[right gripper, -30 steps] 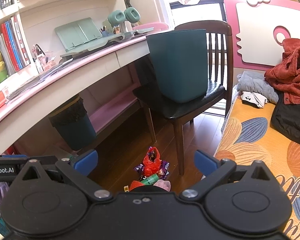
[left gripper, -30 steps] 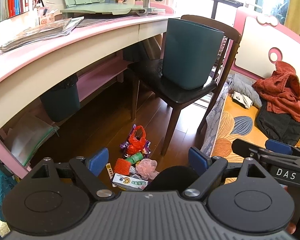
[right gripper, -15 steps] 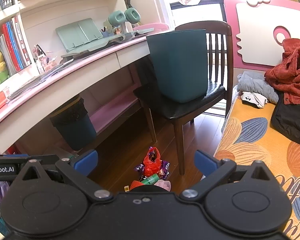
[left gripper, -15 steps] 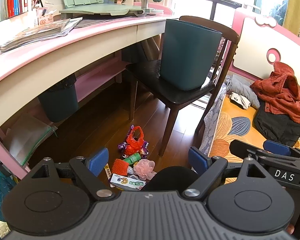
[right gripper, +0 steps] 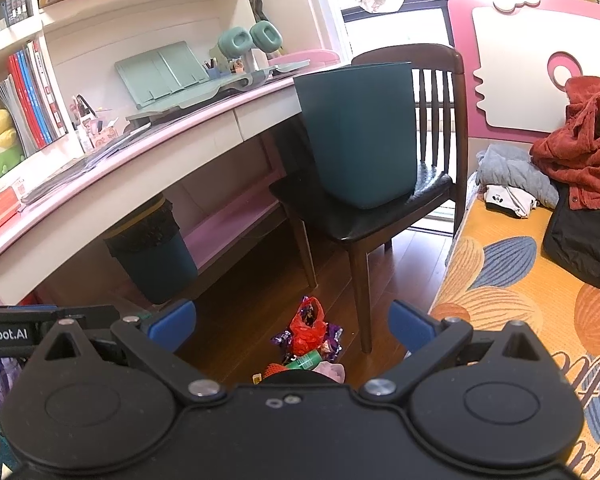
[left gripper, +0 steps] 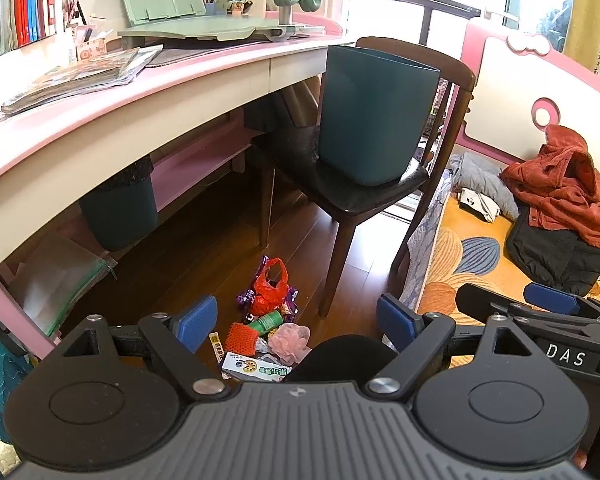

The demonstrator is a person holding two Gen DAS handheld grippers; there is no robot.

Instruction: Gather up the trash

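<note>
A pile of trash lies on the wood floor by the chair leg: a red plastic bag [left gripper: 271, 283], purple wrappers [left gripper: 246, 299], a green bottle [left gripper: 269, 321], an orange mesh [left gripper: 242, 335], a pink puff [left gripper: 290, 339] and a white box [left gripper: 256, 369]. The red bag also shows in the right wrist view [right gripper: 309, 326]. A teal bin [left gripper: 374, 120] stands on the chair [left gripper: 340, 188]. A second lined bin [left gripper: 120, 204] stands under the desk. My left gripper [left gripper: 296, 320] is open and empty above the pile. My right gripper [right gripper: 292, 324] is open and empty.
A curved pink desk [left gripper: 100, 120] with books and papers runs along the left. A bed [right gripper: 520, 280] with an orange patterned cover and heaped clothes [right gripper: 580, 148] lies to the right. A clear zip pouch [left gripper: 60, 280] leans under the desk.
Both grippers have drifted only slightly; the left view has shifted a little so the pile sits a bit lower and closer. Both stay open.
</note>
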